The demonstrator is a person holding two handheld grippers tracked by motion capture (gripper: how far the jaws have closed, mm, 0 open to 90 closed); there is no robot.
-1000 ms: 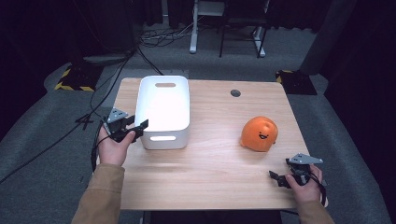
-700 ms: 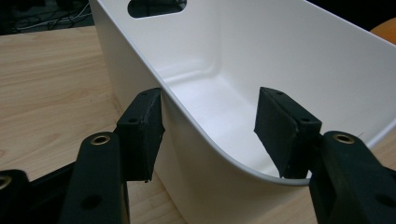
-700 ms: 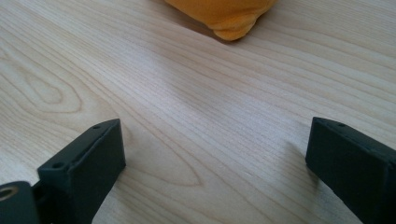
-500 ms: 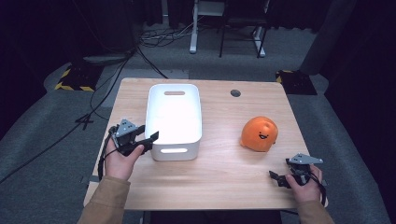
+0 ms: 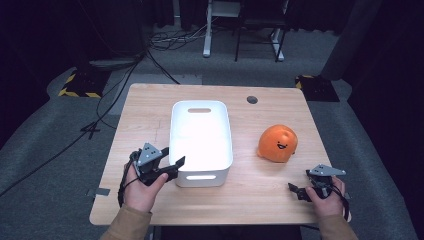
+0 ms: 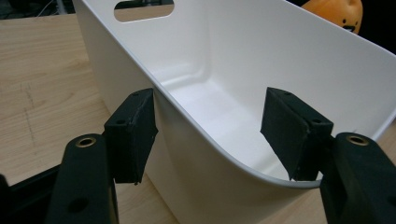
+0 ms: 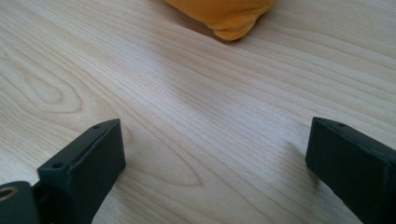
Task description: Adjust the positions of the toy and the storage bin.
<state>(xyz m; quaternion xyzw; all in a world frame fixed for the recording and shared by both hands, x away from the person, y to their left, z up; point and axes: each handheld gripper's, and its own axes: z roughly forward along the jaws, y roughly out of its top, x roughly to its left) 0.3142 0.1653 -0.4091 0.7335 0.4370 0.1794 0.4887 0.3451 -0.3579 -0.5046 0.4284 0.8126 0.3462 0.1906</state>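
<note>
Letting go of the white bin (image 5: 201,142) at mid-surface after sliding it rightward: left gripper (image 6: 210,135) just opened, straddling the near corner wall, pads off it. Further right, orange plush toy (image 5: 278,144) waiting; right gripper (image 7: 215,168) spread wide, empty, unmoved.

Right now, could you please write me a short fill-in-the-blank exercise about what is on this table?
1. The white bin has nothing inside; it is ____.
2. The left gripper has its jaws on either side of the bin's ____.
3. The orange plush toy lies on the ____, outside the bin.
4. The right gripper has its jaws ____, with nothing between them.

Missing words: empty; wall; table; open
</note>
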